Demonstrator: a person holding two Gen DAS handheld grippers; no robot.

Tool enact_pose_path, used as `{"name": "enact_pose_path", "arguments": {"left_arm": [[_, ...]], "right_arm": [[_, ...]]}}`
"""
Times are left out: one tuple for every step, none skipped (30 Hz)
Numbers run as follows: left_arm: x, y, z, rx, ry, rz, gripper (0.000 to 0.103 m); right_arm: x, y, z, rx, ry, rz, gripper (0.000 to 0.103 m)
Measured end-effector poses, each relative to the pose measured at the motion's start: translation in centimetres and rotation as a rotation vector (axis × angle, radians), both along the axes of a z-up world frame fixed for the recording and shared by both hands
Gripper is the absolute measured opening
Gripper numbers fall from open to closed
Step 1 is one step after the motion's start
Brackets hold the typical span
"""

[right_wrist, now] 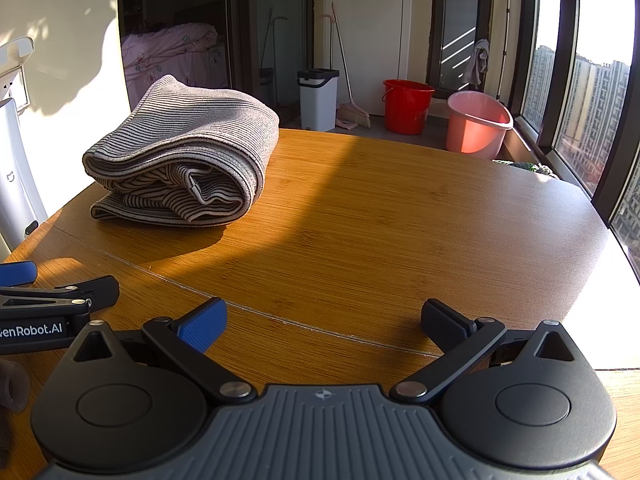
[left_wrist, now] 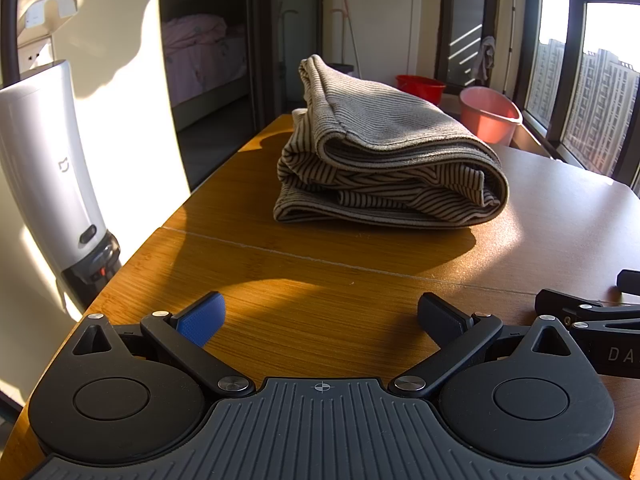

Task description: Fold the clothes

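Folded grey-and-beige striped knit garment (left_wrist: pixel 384 156) lying in a thick bundle on the warm-brown wooden surface (left_wrist: pixel 320 264), well ahead of both tongs and touched by neither. Seen from the right wrist, same bundle (right_wrist: pixel 184 160) toward the far left part of the surface (right_wrist: pixel 400 220), rolled fold facing the camera, low sunlight and long shadow across the wood.

Left tongs (left_wrist: pixel 320 316) released, fingers spread wide, nothing between them, low over the near edge of the surface; blue pad (left_wrist: pixel 202 320) on one finger, black pad on the other. Right tongs (right_wrist: pixel 324 320) likewise released and empty, just beside the left ones, whose black body shows at the left edge of the right-wrist view.

Tall white appliance (left_wrist: pixel 44 184) standing off the left side of the surface. Beyond the far edge, on the floor: red plastic bucket (right_wrist: pixel 406 106), pink plastic basin (right_wrist: pixel 476 126), white bin with dark lid (right_wrist: pixel 318 98), broom (right_wrist: pixel 352 114) leaning by the wall. Bed with pink bedding (right_wrist: pixel 168 54) through the doorway.
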State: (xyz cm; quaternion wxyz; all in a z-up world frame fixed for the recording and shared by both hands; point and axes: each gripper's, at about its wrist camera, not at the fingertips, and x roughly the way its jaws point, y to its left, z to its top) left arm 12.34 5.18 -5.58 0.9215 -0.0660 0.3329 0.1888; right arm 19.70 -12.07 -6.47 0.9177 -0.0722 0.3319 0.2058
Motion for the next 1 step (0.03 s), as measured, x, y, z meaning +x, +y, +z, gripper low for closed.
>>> {"name": "enact_pose_path", "arguments": {"left_arm": [[0.01, -0.04, 0.00, 0.000, 0.000, 0.000, 0.103]], "right_arm": [[0.00, 0.00, 0.00, 0.000, 0.000, 0.000, 0.103]]}}
